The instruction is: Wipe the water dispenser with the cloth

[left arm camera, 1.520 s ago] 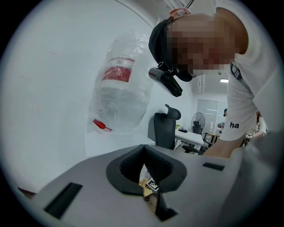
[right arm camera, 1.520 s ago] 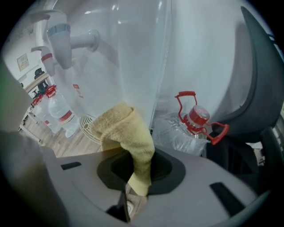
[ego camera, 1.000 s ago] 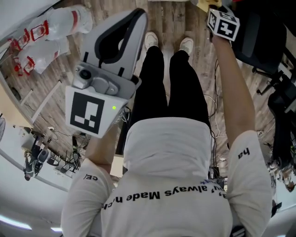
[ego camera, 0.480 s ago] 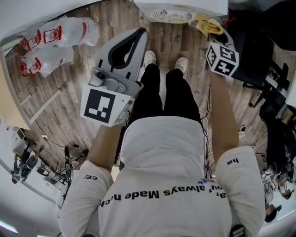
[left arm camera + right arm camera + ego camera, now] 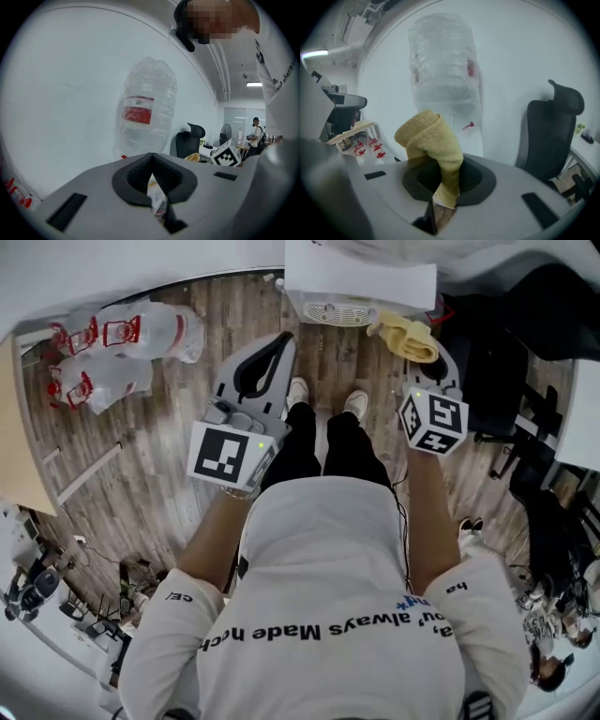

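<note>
Right tool [image 5: 446, 186] clenched on the yellow cloth [image 5: 429, 136], whose folded end sticks out past the jaws, near the water dispenser [image 5: 361, 277] on the floor by the wall. Left tool [image 5: 151, 159] closed, empty. A second ago the head view barely showed the dispenser; now its front is in view

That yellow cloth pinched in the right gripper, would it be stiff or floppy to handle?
Probably floppy: the cloth droops in a soft fold above the right gripper that pinches it. Its fluffy towel-like surface suggests it is light and unlikely to slip out.
</note>
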### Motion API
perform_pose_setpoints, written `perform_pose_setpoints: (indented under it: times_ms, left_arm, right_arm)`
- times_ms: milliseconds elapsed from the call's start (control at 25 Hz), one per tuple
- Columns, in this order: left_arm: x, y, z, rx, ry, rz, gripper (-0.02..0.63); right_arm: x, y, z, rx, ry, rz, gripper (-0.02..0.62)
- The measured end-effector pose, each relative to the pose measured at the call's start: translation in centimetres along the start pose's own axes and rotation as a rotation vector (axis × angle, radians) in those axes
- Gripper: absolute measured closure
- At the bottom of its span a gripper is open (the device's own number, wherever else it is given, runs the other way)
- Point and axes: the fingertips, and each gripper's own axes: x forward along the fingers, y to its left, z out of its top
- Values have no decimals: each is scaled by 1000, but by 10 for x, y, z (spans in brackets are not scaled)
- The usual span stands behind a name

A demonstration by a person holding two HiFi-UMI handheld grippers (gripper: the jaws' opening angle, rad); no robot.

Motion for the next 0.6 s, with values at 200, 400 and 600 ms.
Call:
perform_pose_setpoints:
  times_ms: [200, 400, 600]
  left_arm:
    - [-5, 5, 10, 17, -7, 14, 588]
    - [-6, 8, 17, 24, -11, 14, 588]
    - [-6, 20, 20, 18, -15, 19, 588]
  right_arm:
    - [-22, 20, 32, -22, -40, 23, 533]
    - [-29, 29, 46, -59, -49, 31, 534]
    - [-19, 50, 50, -69, -45, 60, 533]
